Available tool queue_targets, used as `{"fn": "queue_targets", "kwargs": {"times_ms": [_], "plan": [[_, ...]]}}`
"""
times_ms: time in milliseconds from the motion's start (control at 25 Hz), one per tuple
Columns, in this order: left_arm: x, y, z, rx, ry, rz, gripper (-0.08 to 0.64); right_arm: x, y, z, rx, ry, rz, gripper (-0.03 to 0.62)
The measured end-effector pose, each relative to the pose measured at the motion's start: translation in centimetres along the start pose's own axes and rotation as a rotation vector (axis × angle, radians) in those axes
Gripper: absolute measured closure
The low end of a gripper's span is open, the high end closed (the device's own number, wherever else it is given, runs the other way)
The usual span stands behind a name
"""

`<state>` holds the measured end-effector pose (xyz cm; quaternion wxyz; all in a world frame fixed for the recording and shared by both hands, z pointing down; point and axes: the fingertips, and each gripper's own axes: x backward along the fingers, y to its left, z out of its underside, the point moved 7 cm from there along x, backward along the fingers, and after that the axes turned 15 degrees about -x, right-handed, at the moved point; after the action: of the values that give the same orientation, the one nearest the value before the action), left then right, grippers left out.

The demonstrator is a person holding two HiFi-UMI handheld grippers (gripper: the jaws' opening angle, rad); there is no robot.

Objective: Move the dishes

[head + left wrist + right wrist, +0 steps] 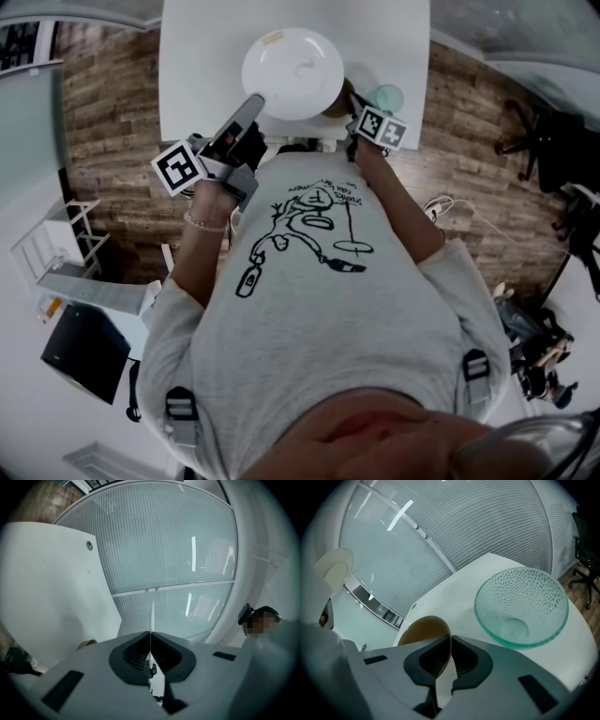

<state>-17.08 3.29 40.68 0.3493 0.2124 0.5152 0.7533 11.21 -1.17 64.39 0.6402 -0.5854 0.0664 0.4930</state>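
Observation:
My left gripper (255,100) is shut on the near-left rim of a round white plate (292,73), which hangs over the white table (197,75). In the left gripper view the plate (151,616) shows edge-on as a thin line pinched between the jaws of the left gripper (150,632). My right gripper (354,111) is shut on the rim of a brown cup (336,101). In the right gripper view the right gripper (450,637) clamps the wall of the brown cup (423,629). A green dimpled glass bowl (520,606) stands just to its right on the table (454,590).
The glass bowl (387,97) sits at the table's near right corner. Wooden floor (103,112) flanks the table. A black office chair (544,141) stands at the right, a white shelf unit (47,244) at the left. A ribbed glass wall (173,550) lies beyond the table.

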Motion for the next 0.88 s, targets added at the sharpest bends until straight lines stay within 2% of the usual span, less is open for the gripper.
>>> {"fn": "queue_targets", "kwargs": {"times_ms": [240,880], "plan": [[-0.2,-0.1,0.1,0.0,-0.001,0.001,0.551,-0.3,-1.6,0.1,-0.034,-0.012,0.032,0.549],[-0.1,0.4,0.2,0.001,-0.001,-0.012,0.551,-0.9,-3.1,0.3,-0.062,-0.036,0.045,0.549]]}}
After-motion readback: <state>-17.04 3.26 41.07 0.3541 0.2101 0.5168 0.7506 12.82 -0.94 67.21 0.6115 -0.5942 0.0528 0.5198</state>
